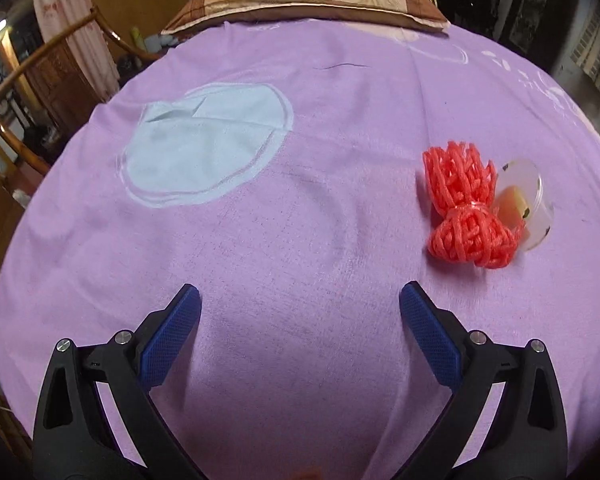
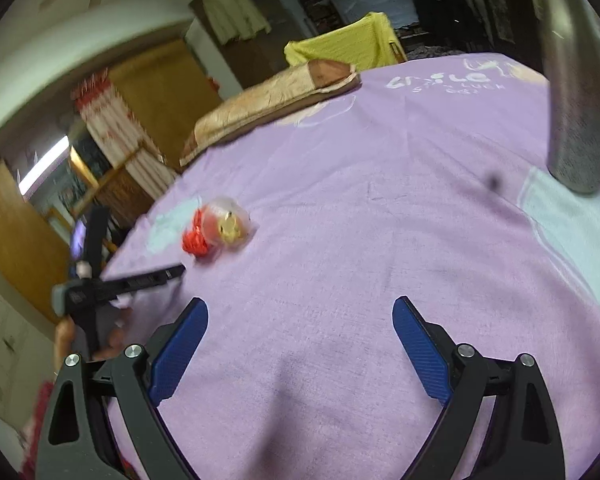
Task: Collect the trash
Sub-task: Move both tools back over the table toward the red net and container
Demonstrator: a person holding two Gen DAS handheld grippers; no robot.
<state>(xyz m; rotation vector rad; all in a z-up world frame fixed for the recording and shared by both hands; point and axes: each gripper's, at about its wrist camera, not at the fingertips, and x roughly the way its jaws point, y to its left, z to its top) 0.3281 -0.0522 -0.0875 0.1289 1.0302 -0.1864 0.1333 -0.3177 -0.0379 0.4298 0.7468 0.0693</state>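
Blue-padded left gripper (image 1: 300, 308) hovers, spread, above purple sheet (image 1: 300, 200).

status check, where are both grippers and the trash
Left gripper open, empty, over the purple bedsheet. Right gripper open, empty. Red foam fruit net touching clear plastic cup, both ungrasped. Path clear.

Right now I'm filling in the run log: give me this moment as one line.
phase: approach | left gripper: open, empty | right gripper: open, empty | red foam net touching clear plastic cup on purple sheet, ungrasped
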